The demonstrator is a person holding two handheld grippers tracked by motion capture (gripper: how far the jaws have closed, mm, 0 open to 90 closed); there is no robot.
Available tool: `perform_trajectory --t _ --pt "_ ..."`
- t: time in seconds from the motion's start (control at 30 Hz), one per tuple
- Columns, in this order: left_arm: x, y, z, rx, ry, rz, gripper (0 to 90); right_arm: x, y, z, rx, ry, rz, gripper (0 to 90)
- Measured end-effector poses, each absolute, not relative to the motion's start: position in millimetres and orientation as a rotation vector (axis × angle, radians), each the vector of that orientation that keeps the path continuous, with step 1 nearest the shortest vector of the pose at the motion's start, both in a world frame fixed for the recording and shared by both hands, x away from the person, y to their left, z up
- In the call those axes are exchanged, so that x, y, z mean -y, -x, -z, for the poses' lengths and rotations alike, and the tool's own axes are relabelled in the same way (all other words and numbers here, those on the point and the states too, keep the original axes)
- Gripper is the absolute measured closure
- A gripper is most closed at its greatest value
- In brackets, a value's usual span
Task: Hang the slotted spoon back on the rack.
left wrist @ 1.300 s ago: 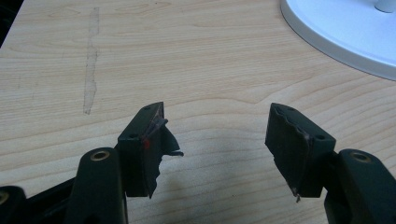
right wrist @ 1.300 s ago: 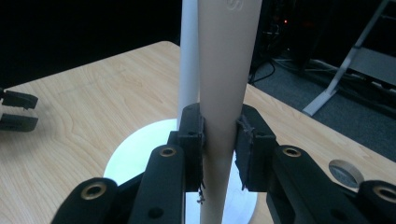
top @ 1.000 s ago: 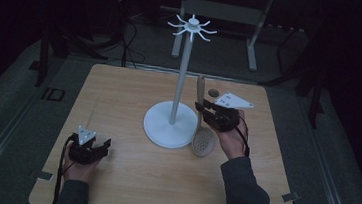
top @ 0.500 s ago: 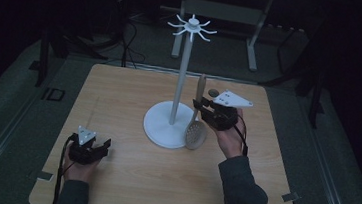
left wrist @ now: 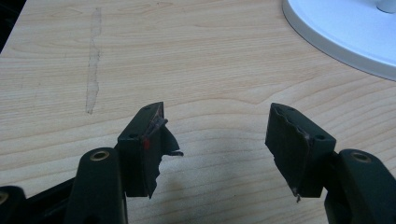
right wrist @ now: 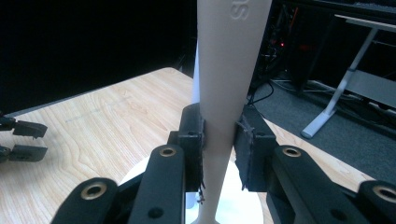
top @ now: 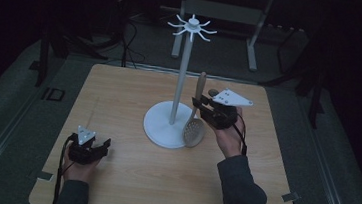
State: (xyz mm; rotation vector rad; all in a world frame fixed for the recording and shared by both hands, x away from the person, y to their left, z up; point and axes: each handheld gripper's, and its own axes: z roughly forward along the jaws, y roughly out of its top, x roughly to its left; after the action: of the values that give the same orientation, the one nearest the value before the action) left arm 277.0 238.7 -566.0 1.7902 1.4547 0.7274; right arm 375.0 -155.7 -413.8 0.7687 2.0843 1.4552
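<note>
Gripping a slotted spoon by its beige handle w/ right gripper, jaws closed tight on handle approx mid-length. Spoon upright, slightly tilted; perforated bowl end down, over front-right edge of white round base of stand — touching base or hanging just above, can't tell from high view. Handle tip up, beside the white pole, apart from it. In right gripper view, handle rising between both black pads, embossed letters partly visible at top; white base showing below jaws.

Stand centered on wood desk, tall pole topped by ring of curved white hooks, hooks bare.

Left gripper low at front-left of desk, held in left hand, well apart from stand & spoon. Jaws wide open, holding nothing; in left gripper view bare wood grain between them, torn pad lining on the left-side jaw, edge of white base at upper right corner, pale streak mark on desk at upper left.

Right hand behind right gripper, dark sleeve coming from bottom edge. Grey three-cornered plate on top of each gripper. Room beyond desk dark; metal frame legs & cables on floor behind.
</note>
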Motion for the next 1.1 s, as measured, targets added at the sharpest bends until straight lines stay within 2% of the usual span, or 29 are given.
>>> perform_trajectory --t 1.1 --pt "-239 -277 566 -1.467 -1.790 -0.727 38.2 154 -378 388 -2.028 -0.766 -1.515 73.9"
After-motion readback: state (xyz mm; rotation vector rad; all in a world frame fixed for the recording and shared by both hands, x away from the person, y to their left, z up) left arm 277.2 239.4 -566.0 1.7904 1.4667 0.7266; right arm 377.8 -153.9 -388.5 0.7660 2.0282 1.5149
